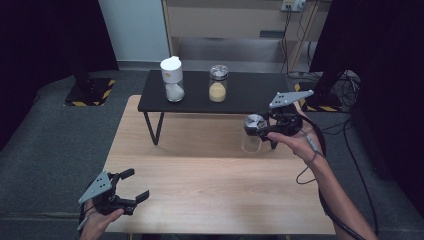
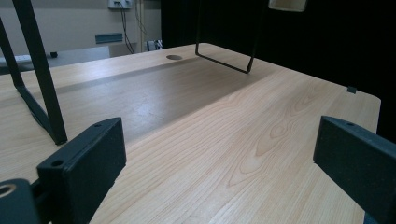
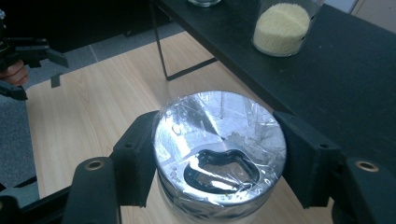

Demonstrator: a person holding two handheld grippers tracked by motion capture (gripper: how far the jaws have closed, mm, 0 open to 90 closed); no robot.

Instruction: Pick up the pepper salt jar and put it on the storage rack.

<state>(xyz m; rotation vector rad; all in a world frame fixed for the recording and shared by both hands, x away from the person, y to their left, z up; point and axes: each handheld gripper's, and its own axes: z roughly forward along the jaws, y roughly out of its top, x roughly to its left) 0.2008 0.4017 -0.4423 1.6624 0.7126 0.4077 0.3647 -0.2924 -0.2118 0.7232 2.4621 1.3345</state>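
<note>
A clear glass jar (image 1: 251, 136) with a shiny silver lid (image 3: 219, 135) hangs a little above the wooden table (image 1: 200, 185), just in front of the black shelf's right end. My right gripper (image 1: 258, 127) is shut on it, its black pads pressing the lid's rim from both sides. In the right gripper view the lid carries a dark ring-shaped opening and crinkled film. My left gripper (image 1: 137, 183) rests at the table's front left corner, held in a hand, its jaws wide open with bare wood between them (image 2: 219, 154).
A low black shelf (image 1: 250, 95) stands on thin wire legs (image 2: 42, 70) across the table's back. On it are a white-capped jar of white powder (image 1: 172, 79) and a jar of yellow grains (image 1: 218, 84). Cables trail off the right side.
</note>
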